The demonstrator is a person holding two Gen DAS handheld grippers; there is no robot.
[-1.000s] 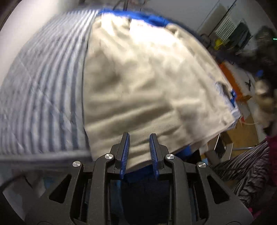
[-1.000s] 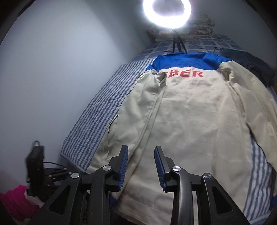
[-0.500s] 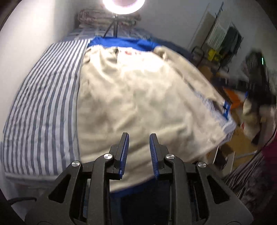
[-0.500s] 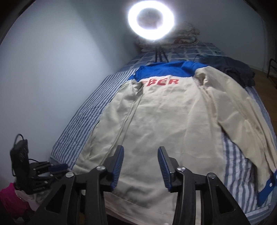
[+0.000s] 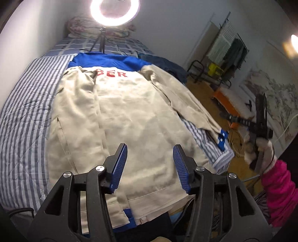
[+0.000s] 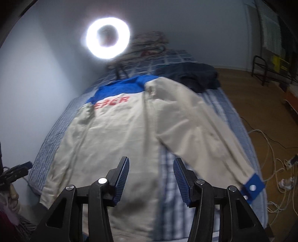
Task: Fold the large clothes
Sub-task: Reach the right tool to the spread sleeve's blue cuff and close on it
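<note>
Cream jacket [image 5: 130, 119] with a blue yoke and red lettering lies spread flat across the striped bed [image 5: 24, 115], filling the centre of both views — one sleeve [image 6: 201, 134] angles toward the lower right, ending in a blue cuff [image 6: 252, 187] near the bed's edge. Left gripper [image 5: 150, 165] sits at bottom centre above the hem, fingers spread wide, holding nothing. Right gripper [image 6: 150, 181] likewise has its fingers spread and empty. A ring light [image 5: 115, 11] glows at the top; dark clothing [image 6: 199, 77] lies beyond the jacket, upper right.
</note>
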